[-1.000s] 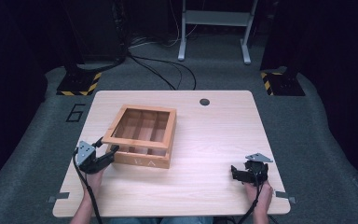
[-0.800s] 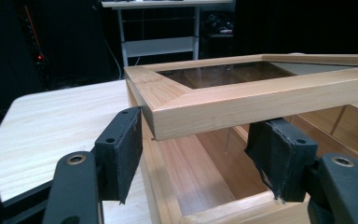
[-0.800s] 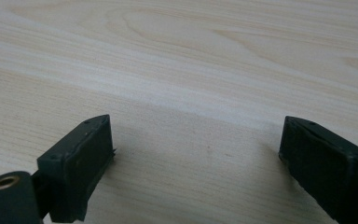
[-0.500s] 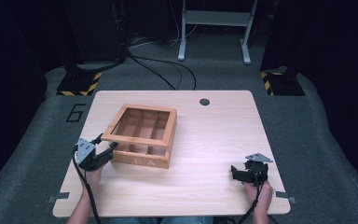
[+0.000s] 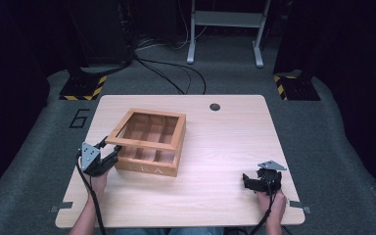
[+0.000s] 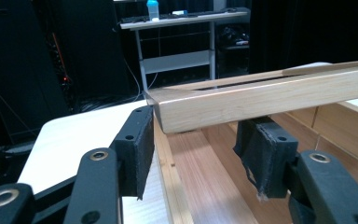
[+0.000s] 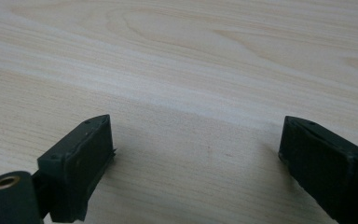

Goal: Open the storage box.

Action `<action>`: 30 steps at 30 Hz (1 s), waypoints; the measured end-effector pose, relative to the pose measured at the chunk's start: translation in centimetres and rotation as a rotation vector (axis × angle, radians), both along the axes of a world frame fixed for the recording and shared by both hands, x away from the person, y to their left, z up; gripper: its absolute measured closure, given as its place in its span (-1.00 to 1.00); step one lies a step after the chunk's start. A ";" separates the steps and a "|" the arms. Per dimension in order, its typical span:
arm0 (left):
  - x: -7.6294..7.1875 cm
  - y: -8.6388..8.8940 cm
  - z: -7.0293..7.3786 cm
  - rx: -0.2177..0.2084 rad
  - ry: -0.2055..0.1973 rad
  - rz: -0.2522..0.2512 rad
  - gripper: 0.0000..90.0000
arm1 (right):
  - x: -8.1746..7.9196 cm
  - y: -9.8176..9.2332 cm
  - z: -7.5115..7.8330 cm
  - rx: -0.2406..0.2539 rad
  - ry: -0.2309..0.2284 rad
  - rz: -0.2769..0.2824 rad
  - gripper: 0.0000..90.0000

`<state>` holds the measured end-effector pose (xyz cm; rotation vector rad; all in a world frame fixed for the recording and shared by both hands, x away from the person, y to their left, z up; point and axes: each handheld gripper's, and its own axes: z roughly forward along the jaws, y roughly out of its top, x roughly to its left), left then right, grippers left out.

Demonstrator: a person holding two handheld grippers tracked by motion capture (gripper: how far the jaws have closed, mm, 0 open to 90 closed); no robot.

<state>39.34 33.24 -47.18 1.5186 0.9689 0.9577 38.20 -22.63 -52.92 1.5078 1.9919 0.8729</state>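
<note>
A wooden box [image 5: 149, 164] with inner compartments stands left of centre on the table. Its framed lid [image 5: 149, 129] is raised at the near left corner, clear of the box wall [image 6: 165, 163]. My left gripper [image 5: 108, 151] is at that corner, its jaws on either side of the lid's rail [image 6: 261, 95]. One pad [image 6: 140, 140] presses the rail's end and the other is tucked behind the rail, inside the box. My right gripper [image 5: 254, 182] rests open near the table's front right, with bare wood [image 7: 196, 140] between its jaws.
The light wooden table [image 5: 235, 142] has a round cable hole [image 5: 215, 106] at its far edge. Beyond it, a metal stand [image 5: 225, 29] and cables lie on the dark floor. A desk with a bottle [image 6: 153, 9] stands far behind the box.
My left gripper has shifted slightly left and up at the box's corner, and the lid's near left corner has risen with it. The right gripper has stayed still.
</note>
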 end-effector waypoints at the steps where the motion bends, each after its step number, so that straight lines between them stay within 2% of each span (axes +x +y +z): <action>1: 0.1 0.0 0.2 -0.003 -0.006 0.001 0.07 | 0.0 0.0 0.0 0.000 0.000 0.000 -0.79; 20: 2.8 -0.2 5.5 -0.029 0.053 -0.012 0.07 | 0.0 0.0 0.0 0.002 0.001 0.000 -0.79; 25: 3.5 -0.2 6.4 -0.043 0.063 -0.018 0.07 | 0.0 0.0 0.0 0.002 0.001 0.000 -0.79; 30: 4.1 -0.2 7.1 -0.038 0.070 -0.020 0.07 | 0.0 0.0 0.0 0.002 0.001 0.000 -0.79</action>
